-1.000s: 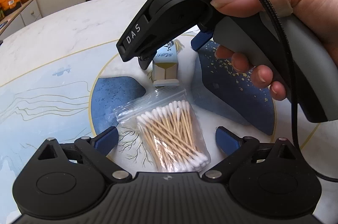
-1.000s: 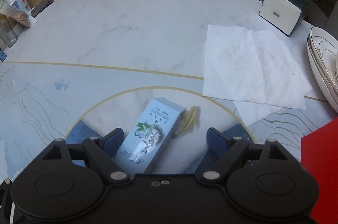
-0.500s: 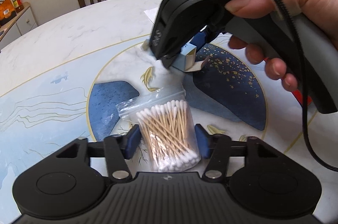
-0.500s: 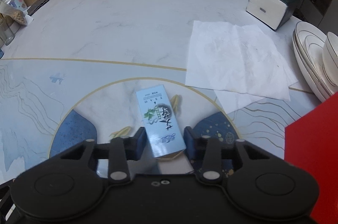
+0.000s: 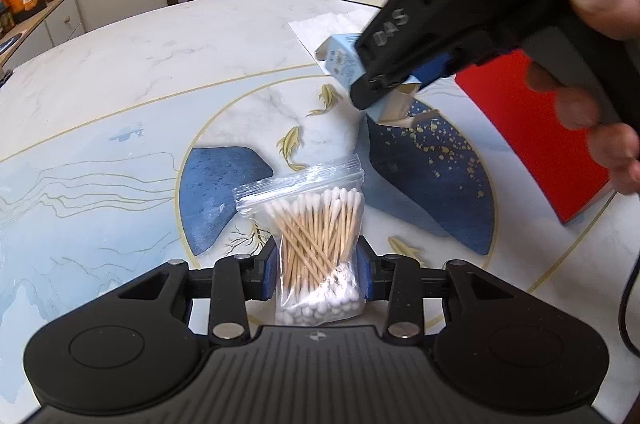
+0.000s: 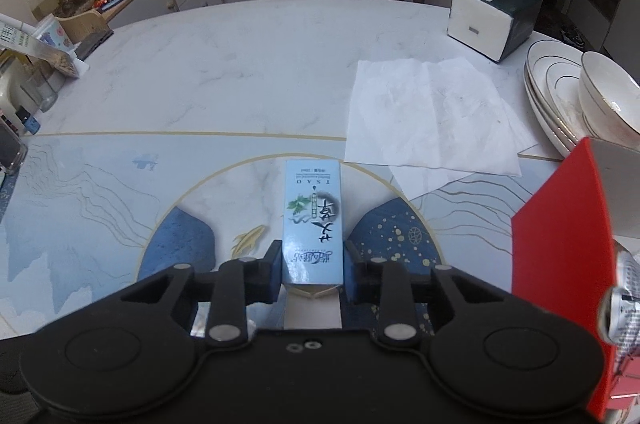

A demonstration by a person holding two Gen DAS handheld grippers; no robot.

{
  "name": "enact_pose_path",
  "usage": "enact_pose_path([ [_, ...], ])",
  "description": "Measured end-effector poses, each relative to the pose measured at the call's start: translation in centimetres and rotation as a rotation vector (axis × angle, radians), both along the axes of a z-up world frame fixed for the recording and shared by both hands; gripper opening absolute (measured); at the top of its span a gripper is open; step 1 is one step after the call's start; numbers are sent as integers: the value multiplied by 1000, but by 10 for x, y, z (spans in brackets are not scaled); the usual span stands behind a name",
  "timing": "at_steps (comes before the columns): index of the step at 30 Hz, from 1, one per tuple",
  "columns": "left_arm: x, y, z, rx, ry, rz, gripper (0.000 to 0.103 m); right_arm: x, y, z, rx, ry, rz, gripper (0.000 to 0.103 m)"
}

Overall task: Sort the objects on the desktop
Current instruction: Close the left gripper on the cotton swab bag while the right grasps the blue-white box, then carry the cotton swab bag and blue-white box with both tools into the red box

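A clear zip bag of cotton swabs (image 5: pixel 316 220) lies on the round marble table (image 5: pixel 120 64) near its front. My left gripper (image 5: pixel 318 264) has its jaws closing on the bag's lower end, and both blue pads press its sides. A pale blue carton with green leaves and black writing (image 6: pixel 312 212) sits between the pads of my right gripper (image 6: pixel 312 266), whose jaws are closing on it. In the left wrist view that carton (image 5: pixel 340 58) hangs above the table, its bottom flap open, with a person's hand around the right gripper's handle.
A red box (image 6: pixel 560 224) stands at the right, with crumpled foil beside it. Behind lie a white paper towel (image 6: pixel 424 112), a tissue box (image 6: pixel 492 20), stacked plates (image 6: pixel 556 92) and a bowl (image 6: pixel 608 96). A chair and a cluttered sideboard stand beyond the table.
Both grippers went from wide open to closed, the left on the swab bag, the right on the carton. The right gripper lifted the carton up and to the right.
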State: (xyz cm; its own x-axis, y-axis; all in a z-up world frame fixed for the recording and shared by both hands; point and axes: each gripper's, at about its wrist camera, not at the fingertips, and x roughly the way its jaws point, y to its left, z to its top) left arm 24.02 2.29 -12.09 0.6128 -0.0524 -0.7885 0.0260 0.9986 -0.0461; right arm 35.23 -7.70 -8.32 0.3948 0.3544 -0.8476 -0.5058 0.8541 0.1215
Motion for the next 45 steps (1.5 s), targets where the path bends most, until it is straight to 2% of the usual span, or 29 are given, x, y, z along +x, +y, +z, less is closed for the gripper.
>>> enact_pose_path([
  [19, -17, -17, 41, -22, -59, 40, 37, -30, -79, 53, 122, -20, -43, 29],
  [33, -16, -59, 66, -31, -82, -22, 37, -42, -147, 58, 125, -26, -94, 29],
  [37, -12, -73, 70, -26, -84, -45, 37, -39, -166, 59, 166, -16, -115, 29],
  [45, -1, -91, 76, -22, -91, -56, 37, -39, -176, 65, 210, -30, -76, 28],
])
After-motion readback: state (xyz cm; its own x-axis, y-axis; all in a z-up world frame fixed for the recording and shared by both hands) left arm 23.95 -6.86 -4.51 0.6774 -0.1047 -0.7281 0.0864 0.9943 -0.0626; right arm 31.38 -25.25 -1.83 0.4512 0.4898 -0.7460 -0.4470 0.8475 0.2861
